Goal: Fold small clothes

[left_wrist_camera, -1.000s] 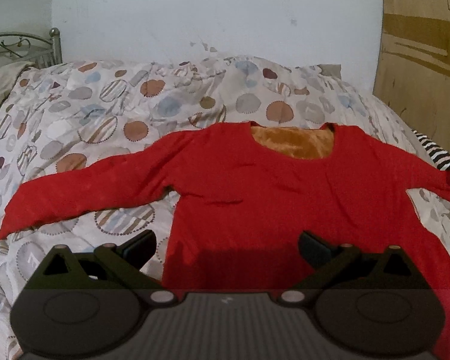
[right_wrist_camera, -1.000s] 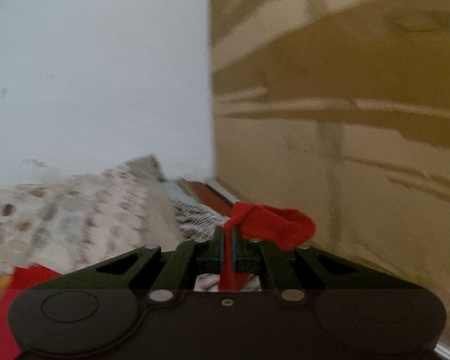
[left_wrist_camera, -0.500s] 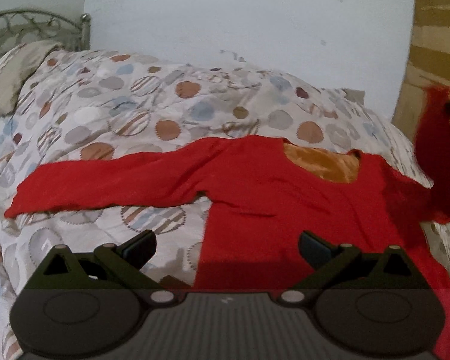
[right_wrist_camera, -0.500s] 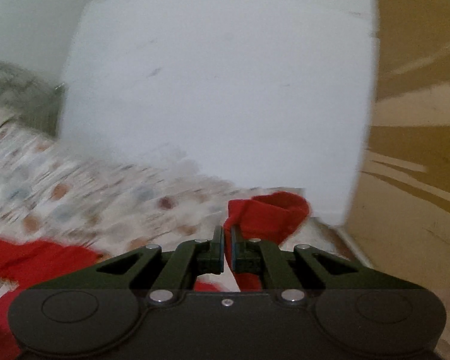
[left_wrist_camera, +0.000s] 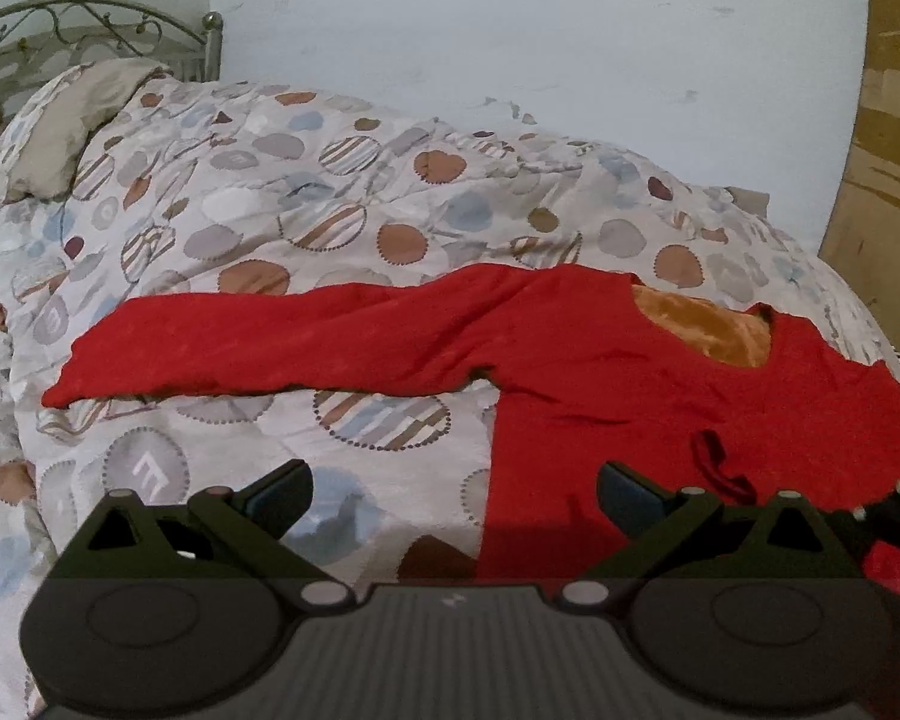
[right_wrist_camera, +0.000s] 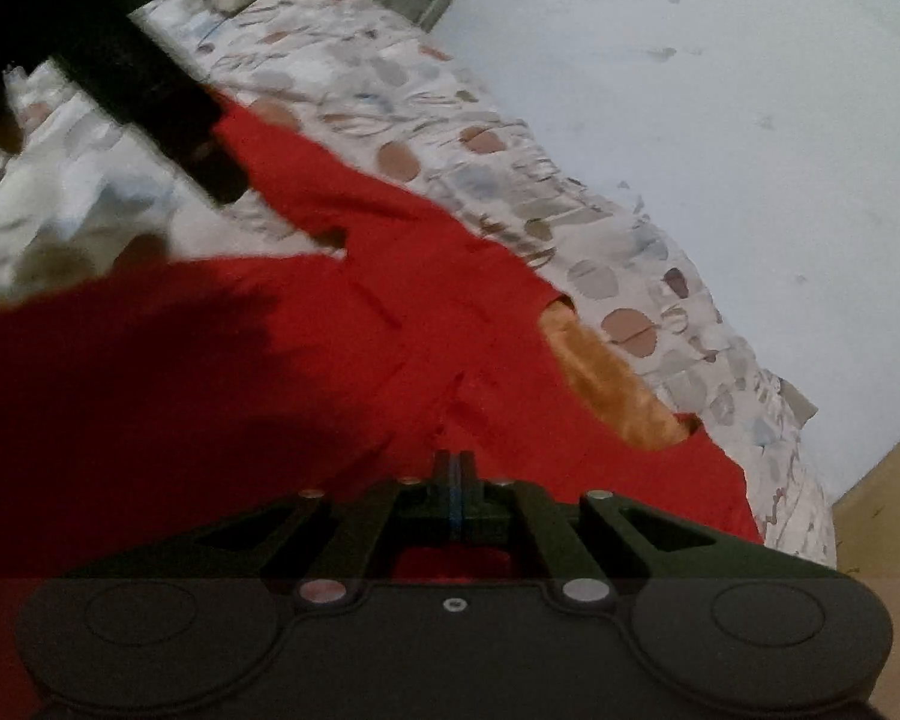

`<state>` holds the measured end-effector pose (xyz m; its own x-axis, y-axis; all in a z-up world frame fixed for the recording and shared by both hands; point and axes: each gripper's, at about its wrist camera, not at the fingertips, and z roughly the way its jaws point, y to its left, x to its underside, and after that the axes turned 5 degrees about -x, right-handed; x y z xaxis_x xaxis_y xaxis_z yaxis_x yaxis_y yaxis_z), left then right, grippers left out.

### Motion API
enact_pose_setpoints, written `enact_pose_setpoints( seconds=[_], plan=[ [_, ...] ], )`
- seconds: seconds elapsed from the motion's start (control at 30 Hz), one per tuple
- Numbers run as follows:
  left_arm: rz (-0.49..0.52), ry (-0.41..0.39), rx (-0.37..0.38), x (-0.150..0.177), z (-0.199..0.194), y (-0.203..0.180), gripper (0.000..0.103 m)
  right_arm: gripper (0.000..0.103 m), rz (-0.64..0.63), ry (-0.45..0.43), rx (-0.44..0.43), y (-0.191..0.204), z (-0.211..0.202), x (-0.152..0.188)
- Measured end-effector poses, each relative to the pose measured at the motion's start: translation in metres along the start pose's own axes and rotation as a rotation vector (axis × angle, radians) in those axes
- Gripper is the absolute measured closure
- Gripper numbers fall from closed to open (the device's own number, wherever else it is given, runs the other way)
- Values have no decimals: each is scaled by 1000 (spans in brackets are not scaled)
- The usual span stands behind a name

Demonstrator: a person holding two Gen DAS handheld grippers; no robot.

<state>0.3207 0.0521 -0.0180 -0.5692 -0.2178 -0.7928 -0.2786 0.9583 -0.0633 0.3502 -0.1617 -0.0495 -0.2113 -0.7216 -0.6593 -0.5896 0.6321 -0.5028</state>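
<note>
Pale wall behind spotty quilt (left_wrist_camera: 342, 192), red top (left_wrist_camera: 660, 396) spread flat, pillow (left_wrist_camera: 72, 126) at 10 o'clock, left gripper (left_wrist_camera: 453, 495) gaping empty, right gripper (right_wrist_camera: 456, 468) clamped on red sleeve (right_wrist_camera: 450, 561).

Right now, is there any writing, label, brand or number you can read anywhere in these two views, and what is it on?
No readable words or numbers anywhere.
White stripe emblem, no letters: printed in a grey circle on the patterned duvet, lower left in the left wrist view.
Red top: no tag or print visible.
Small pale mark on the left gripper body: too small to read.
</note>
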Motion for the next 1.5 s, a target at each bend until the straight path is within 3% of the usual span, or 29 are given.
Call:
enact_pose_setpoints(
  seconds=[0.07,0.13,0.23,0.3,0.37,0.4,0.43,0.47,0.53,0.7,0.83,0.87,0.93,0.97,1.03,1.2,1.27,1.37,1.43,1.5],
  plan=[
    [-6,6,9,0,2,-1,0,96,-1,-1,4,1,-3,3],
    [-7,5,13,2,2,-3,0,82,13,-12,10,-5,-4,4],
    [-4,10,15,4,3,-6,0,53,44,-25,0,-14,-2,0],
    [-3,17,17,5,4,-8,0,47,54,-21,-11,-21,9,-5],
    [0,18,16,5,3,-8,0,48,61,0,-30,-19,22,-7],
    [2,16,14,5,3,-8,0,57,73,12,-44,-20,28,-8],
    [5,13,12,5,2,-7,0,85,95,27,-60,-21,34,-8],
    [7,8,8,5,2,-6,0,94,127,36,-71,-23,38,-9],
    [5,-3,-3,3,1,-3,0,98,179,9,-75,-26,36,-12],
    [-67,-21,-37,-4,3,6,0,100,206,-122,-120,-22,4,-31],
    [-116,-18,-34,-7,7,8,0,97,150,-133,-152,-9,-3,-36],
    [-115,-17,-32,-6,9,7,0,94,158,-129,-165,-11,-3,-33],
    [-96,-16,-25,-5,14,1,0,71,214,-124,-177,-21,-8,-26],
    [-83,-19,-20,-4,16,-3,0,66,249,-135,-174,-29,-14,-20],
    [-65,-36,8,-1,22,-13,0,44,291,-151,-117,-45,-29,-5],
    [-71,-43,195,5,40,-39,0,21,397,-54,124,-98,-42,50],
    [-24,-49,217,10,48,-54,0,20,422,13,234,-120,-38,75],
    [77,-51,178,23,61,-73,0,23,399,169,422,-150,-20,108],
    [122,-48,139,31,67,-81,0,30,357,213,463,-163,-7,124],
    [136,-67,131,35,67,-83,1,36,299,199,442,-166,2,132]
  ],
)
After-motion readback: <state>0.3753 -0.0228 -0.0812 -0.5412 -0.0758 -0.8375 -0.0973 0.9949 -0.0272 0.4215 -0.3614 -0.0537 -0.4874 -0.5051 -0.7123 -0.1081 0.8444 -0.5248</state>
